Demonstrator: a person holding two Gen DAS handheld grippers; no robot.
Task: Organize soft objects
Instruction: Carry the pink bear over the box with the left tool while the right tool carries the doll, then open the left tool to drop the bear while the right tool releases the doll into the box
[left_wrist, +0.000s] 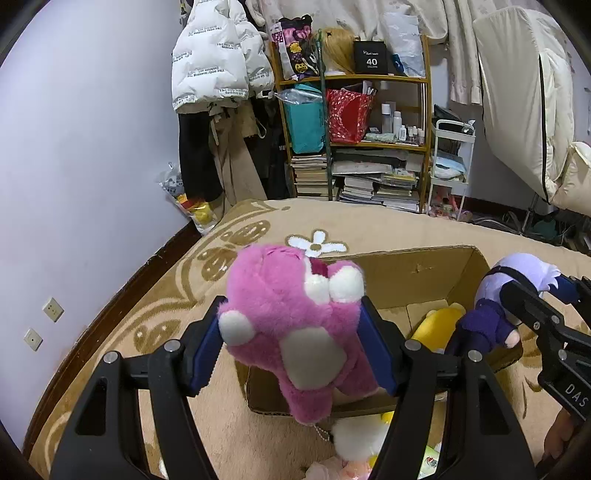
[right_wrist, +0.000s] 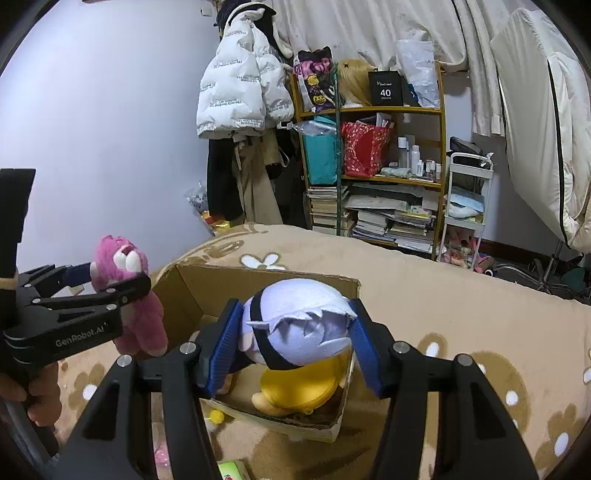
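Two plush toys held over a cardboard box

Left gripper clamps the pink bear between its fingers; right gripper, near "GenRobot.AI" lettering, clamps the lavender-haired doll.

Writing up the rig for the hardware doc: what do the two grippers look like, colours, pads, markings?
Both match: the left gripper and right gripper have matte black linkage arms joined by silver round pivot pins, with ribbed blue pads on the fingers. White "GenRobot.AI" lettering runs along the left gripper's body; white letters "DAS", cut off, show on the right one. No cables or sleeves visible.
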